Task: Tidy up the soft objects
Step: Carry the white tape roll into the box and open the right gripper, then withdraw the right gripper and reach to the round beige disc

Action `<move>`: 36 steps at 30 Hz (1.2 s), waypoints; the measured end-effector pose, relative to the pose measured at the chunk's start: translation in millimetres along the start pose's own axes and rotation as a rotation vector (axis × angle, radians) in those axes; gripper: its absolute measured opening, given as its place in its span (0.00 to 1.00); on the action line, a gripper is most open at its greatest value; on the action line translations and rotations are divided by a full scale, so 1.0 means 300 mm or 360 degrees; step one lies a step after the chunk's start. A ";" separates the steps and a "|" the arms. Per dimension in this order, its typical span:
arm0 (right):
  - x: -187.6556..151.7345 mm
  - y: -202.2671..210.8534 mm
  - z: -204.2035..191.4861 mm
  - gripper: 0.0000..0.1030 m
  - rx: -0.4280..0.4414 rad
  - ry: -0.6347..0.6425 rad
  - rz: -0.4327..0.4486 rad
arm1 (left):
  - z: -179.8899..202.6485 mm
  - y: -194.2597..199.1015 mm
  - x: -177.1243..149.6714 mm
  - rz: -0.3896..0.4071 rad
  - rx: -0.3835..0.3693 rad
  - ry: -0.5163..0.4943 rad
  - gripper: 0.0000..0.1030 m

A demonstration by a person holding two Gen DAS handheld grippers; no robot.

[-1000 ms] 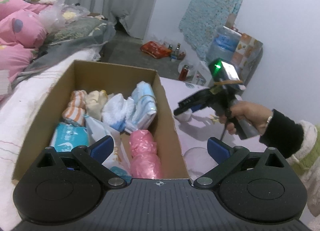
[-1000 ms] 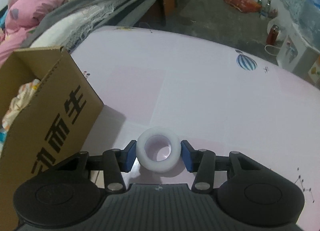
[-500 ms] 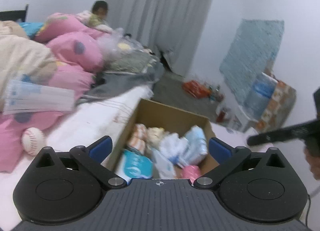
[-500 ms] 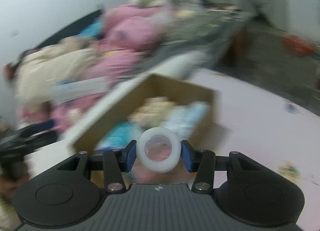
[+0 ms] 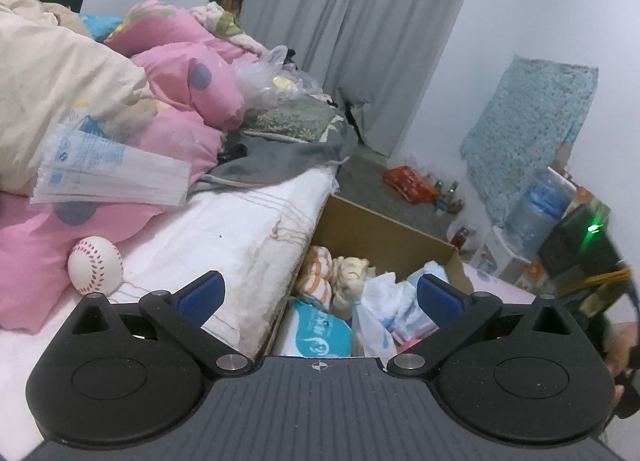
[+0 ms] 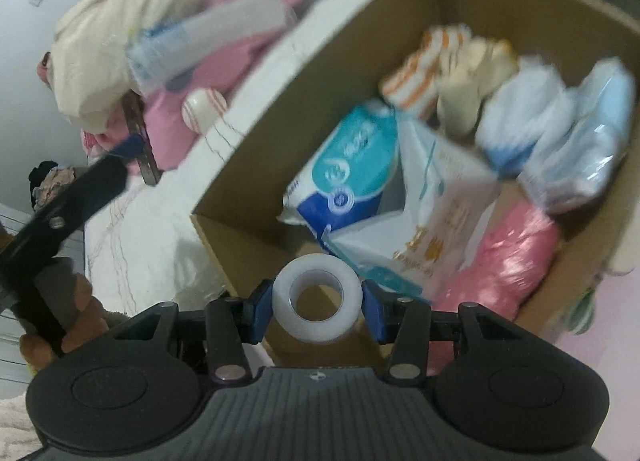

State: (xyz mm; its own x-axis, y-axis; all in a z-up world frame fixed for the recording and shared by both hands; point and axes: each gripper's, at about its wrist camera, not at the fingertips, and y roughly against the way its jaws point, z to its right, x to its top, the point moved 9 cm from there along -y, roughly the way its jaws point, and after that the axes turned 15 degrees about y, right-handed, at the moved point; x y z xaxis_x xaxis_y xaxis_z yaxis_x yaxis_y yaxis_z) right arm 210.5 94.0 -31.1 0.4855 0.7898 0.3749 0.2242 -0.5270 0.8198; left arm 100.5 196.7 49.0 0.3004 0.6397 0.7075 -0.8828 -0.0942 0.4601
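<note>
The box (image 6: 256, 141) is plain brown cardboard, matt and smooth, and the packs inside it are glossy plastic film: a teal and white tissue pack (image 6: 344, 169), a crinkled pink bag (image 6: 508, 257) and pale blue wrapped bundles (image 6: 576, 149). The white tape roll (image 6: 318, 297) looks smooth, matt and slightly translucent between the right gripper's (image 6: 318, 303) blue pads, whose black body is ribbed matt plastic with 2 shiny metal pins. On the left, the baseball (image 5: 95, 265) looks smooth with red stitching, on soft cloth bedding (image 5: 224, 229).
</note>
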 end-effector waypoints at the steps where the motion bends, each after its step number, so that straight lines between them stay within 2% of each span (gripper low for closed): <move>1: -0.001 -0.024 0.001 0.47 -0.0007 -0.0003 -0.0023 | -0.004 -0.002 0.001 -0.0003 -0.0001 0.0001 1.00; 4: -0.003 -0.082 0.026 0.47 -0.0048 -0.0009 -0.0069 | -0.012 -0.006 0.002 -0.0005 -0.0004 0.0006 1.00; 6: 0.002 -0.104 0.048 0.47 -0.0141 0.0010 -0.0076 | -0.015 -0.011 -0.002 -0.0013 -0.0005 0.0003 1.00; 9: 0.010 -0.120 0.056 0.47 -0.0175 0.0018 -0.0083 | -0.020 -0.014 -0.007 -0.0024 -0.0004 0.0002 1.00; 13: 0.000 -0.140 0.028 0.47 -0.0233 0.0128 -0.0164 | -0.021 -0.019 -0.009 -0.0033 -0.0003 0.0001 1.00; 15: -0.009 -0.165 0.011 0.47 -0.0249 0.0163 -0.0222 | -0.017 -0.020 -0.010 -0.0036 -0.0004 -0.0003 1.00; 18: -0.003 -0.167 0.008 0.48 -0.0278 0.0170 -0.0232 | -0.010 -0.015 -0.013 -0.0035 -0.0011 -0.0014 1.00; 24: -0.003 -0.163 0.010 0.56 -0.0262 0.0091 -0.0233 | -0.001 -0.013 -0.016 -0.0034 -0.0016 -0.0025 1.00; 28: -0.006 -0.138 0.030 0.57 -0.0224 0.0045 -0.0187 | 0.004 -0.013 -0.022 -0.0039 -0.0018 -0.0027 1.00; 31: 0.005 -0.086 0.036 0.57 -0.0173 0.0020 -0.0102 | 0.006 -0.017 -0.021 -0.0038 -0.0017 -0.0029 1.00; 36: 0.014 0.101 0.036 0.57 -0.0116 0.0024 0.0171 | 0.012 -0.023 -0.027 -0.0048 -0.0025 -0.0031 1.00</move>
State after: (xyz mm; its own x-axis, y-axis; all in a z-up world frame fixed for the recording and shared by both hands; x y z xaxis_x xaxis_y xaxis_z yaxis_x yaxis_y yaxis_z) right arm 228.6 77.8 -9.3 0.4903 0.7348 0.4686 0.1090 -0.5852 0.8035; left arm 105.5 189.3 42.0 0.3337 0.6273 0.7036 -0.8788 -0.0631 0.4730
